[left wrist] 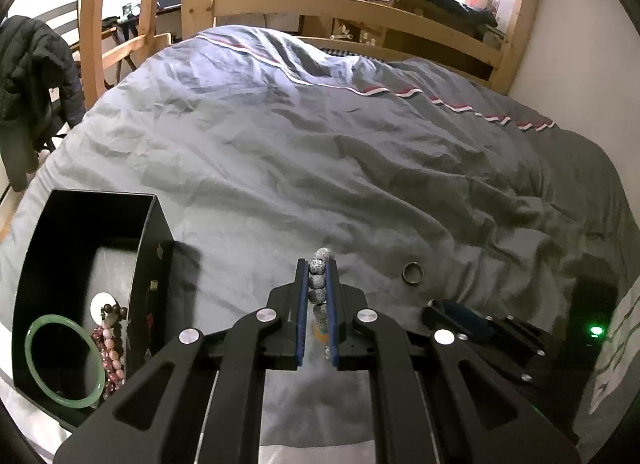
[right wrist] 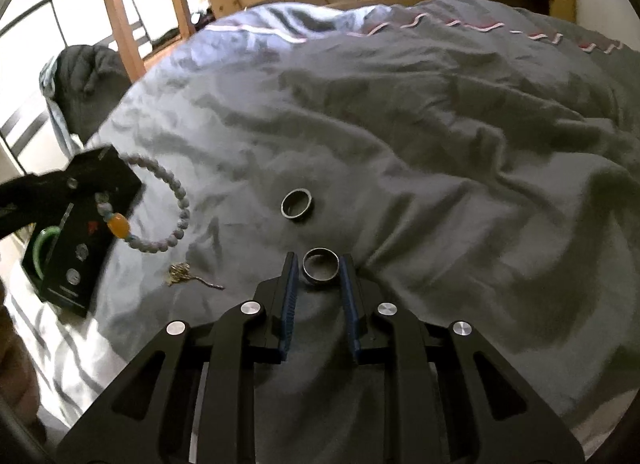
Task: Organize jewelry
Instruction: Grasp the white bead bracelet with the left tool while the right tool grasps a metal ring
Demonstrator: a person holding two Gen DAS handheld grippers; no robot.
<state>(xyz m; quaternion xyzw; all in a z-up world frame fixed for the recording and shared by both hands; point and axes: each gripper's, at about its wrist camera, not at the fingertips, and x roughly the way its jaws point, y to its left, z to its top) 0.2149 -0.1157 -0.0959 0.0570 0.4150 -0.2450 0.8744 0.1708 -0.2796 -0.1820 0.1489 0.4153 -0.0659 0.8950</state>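
My left gripper (left wrist: 318, 272) is shut on a pale speckled bead bracelet (left wrist: 319, 284) and holds it above the grey duvet; in the right wrist view the bracelet (right wrist: 178, 200) hangs from it with an orange bead. An open black box (left wrist: 152, 240) at the left holds a green bangle (left wrist: 64, 360) and a pink bead bracelet (left wrist: 110, 356). My right gripper (right wrist: 319, 264) is open, its fingers either side of a metal ring (right wrist: 320, 269) on the duvet. A second metal ring (right wrist: 297, 204) lies further off; it also shows in the left wrist view (left wrist: 413, 273).
A small gold chain piece (right wrist: 186, 274) lies on the duvet near the box (right wrist: 80, 260). The wooden bed frame (left wrist: 352, 8) and a ladder (left wrist: 120, 24) stand behind. A dark jacket (left wrist: 28, 76) hangs at the left.
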